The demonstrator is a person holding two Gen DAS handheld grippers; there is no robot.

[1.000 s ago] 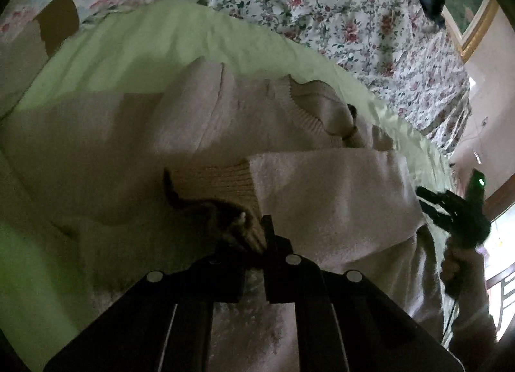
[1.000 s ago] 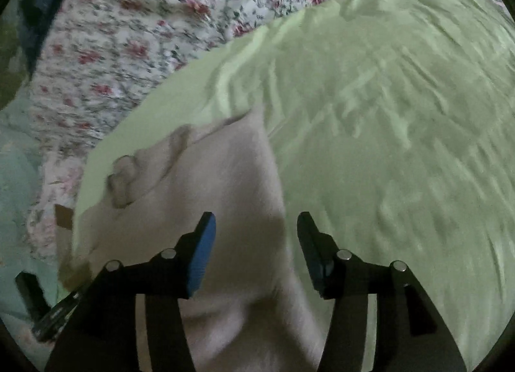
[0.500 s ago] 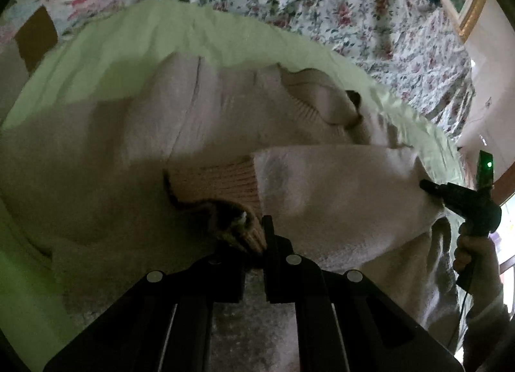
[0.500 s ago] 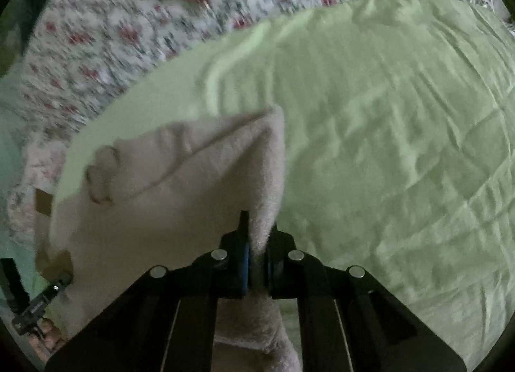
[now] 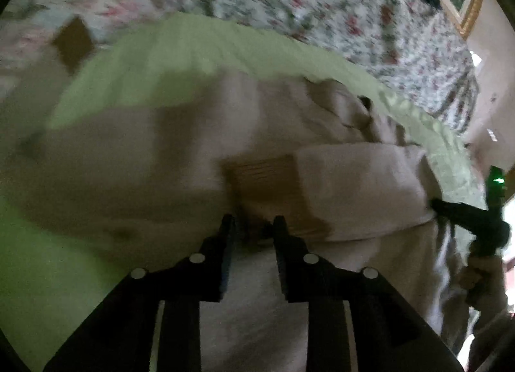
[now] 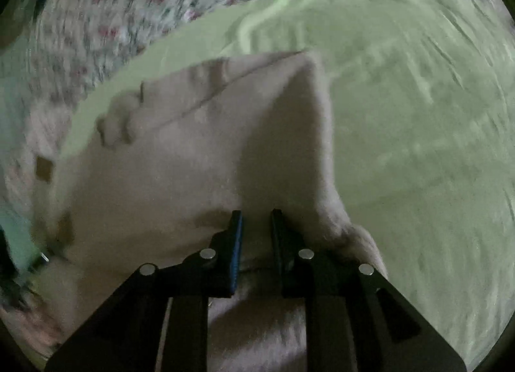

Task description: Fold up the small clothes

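A beige knit sweater point(image 5: 161, 153) lies on a light green sheet point(image 5: 180, 59), with one sleeve point(image 5: 360, 185) folded across its body and the ribbed cuff point(image 5: 264, 175) in the middle. My left gripper point(image 5: 252, 227) is open just behind the cuff, fingers apart, holding nothing. In the right wrist view the sweater point(image 6: 193, 153) is folded over to a straight edge. My right gripper point(image 6: 256, 220) is partly open over the sweater's folded edge, with cloth between the fingers. The right gripper also shows in the left wrist view point(image 5: 466, 214) at the sleeve's shoulder end.
A floral bedspread point(image 5: 322, 4) lies beyond the green sheet on the far side. It also shows in the right wrist view point(image 6: 122, 17). Bare green sheet point(image 6: 418, 130) lies right of the sweater. A gold picture frame point(image 5: 471, 8) is at top right.
My left gripper has opened and let go of the sleeve cuff, which now lies on the sweater. My right gripper, shut on the folded edge half a second ago, has opened partway.
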